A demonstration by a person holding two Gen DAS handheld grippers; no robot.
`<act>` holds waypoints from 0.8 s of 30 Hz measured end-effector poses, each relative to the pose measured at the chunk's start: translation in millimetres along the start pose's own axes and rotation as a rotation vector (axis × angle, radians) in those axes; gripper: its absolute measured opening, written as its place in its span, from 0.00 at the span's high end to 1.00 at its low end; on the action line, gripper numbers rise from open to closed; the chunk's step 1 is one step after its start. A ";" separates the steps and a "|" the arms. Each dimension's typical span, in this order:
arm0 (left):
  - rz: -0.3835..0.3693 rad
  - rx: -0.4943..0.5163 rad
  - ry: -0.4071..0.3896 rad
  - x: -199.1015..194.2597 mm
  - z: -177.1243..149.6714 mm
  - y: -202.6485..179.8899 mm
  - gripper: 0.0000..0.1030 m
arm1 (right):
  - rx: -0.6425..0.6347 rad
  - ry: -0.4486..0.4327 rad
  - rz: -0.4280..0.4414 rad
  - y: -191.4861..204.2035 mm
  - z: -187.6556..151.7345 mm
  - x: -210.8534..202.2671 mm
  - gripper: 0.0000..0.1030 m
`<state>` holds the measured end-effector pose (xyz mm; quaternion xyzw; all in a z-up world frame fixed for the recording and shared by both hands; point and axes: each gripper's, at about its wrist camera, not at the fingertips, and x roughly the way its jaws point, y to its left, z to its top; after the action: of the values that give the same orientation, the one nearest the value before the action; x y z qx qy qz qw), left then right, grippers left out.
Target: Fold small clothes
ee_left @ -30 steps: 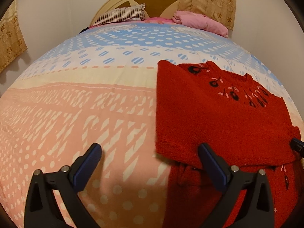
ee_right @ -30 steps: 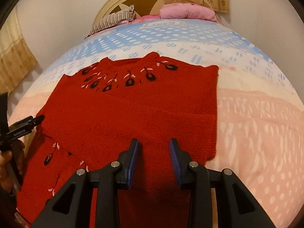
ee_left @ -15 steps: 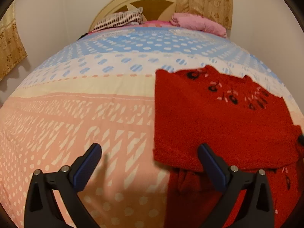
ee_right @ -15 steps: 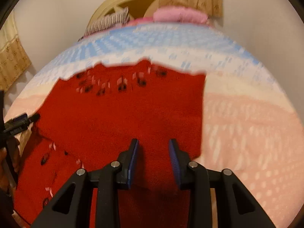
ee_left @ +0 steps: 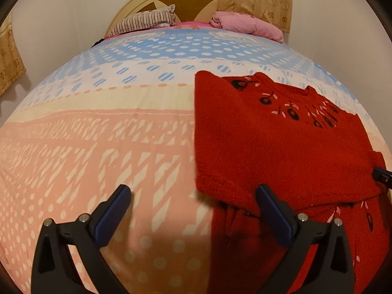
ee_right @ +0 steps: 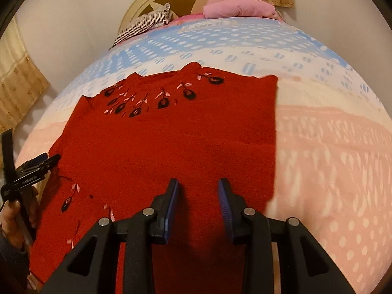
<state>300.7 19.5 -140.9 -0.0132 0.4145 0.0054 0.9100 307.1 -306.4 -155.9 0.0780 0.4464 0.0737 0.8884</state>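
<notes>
On the bed (ee_left: 122, 134) our red sweater (ee_right: 171, 147) lies partly folded. Left tongs (ee_left: 193, 205) hang spread wide and empty; right tongs (ee_right: 198, 196) stand narrowly parted above the knit. We should pinch both layers squarely at the hem.

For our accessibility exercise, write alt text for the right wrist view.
A red knitted sweater with dark embroidered flowers lies partly folded on a pink, cream and blue patterned bedspread. The right gripper hovers over its near edge, jaws apart and holding nothing.
</notes>
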 end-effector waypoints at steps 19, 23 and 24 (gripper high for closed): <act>0.051 0.063 -0.039 -19.2 -9.3 -6.5 0.00 | -0.004 -0.045 -0.062 13.8 -18.6 -10.8 0.65; 0.044 0.066 -0.026 -24.6 -15.5 -6.5 0.00 | -0.004 -0.062 -0.067 15.2 -27.3 -20.0 0.64; 0.042 0.062 -0.026 -26.9 -16.9 -6.3 0.00 | 0.002 -0.065 -0.069 15.1 -28.4 -22.1 0.64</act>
<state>270.5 12.8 -131.5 0.0238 0.4029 0.0116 0.9149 270.2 -294.0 -152.2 0.0660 0.4198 0.0401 0.9043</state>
